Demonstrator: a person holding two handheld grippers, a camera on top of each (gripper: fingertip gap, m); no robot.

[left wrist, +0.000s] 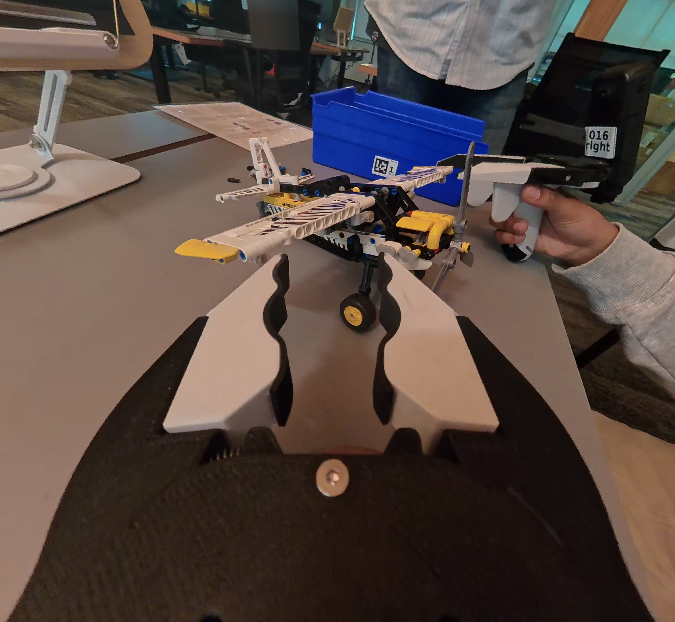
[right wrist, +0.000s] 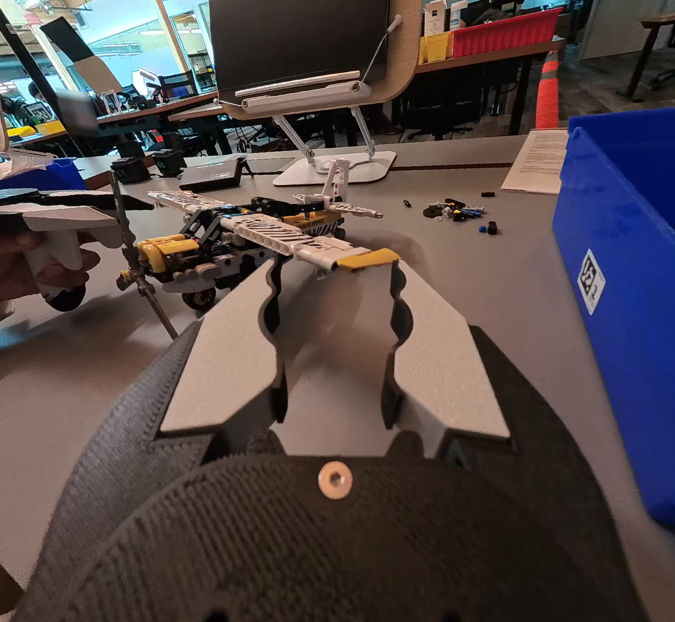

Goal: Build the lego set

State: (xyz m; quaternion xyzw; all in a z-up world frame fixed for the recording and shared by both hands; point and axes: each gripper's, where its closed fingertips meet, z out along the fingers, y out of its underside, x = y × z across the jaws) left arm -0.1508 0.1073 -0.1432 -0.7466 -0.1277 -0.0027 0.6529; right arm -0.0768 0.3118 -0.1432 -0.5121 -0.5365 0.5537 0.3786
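- Both tools gape wide, empty: left tool (left wrist: 332, 261) and right tool (right wrist: 334, 266).
- The lego plane (left wrist: 328, 217) stands on the tabletop (left wrist: 109, 312) just ahead of each.
- Loose pieces (right wrist: 456, 212) lie beyond; I'd pinch one squarely, gently.

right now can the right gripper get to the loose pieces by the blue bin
Probably yes: the right gripper is open, and bare table lies between it and the loose pieces, right of the plane's wing tip.

One lego plane (left wrist: 328, 217) was counted just ahead of the two grippers. One blue bin (left wrist: 394, 137) and one paper sheet (left wrist: 233, 122) were counted beyond it. Loose small pieces (right wrist: 456, 212) were too clustered to be counted.
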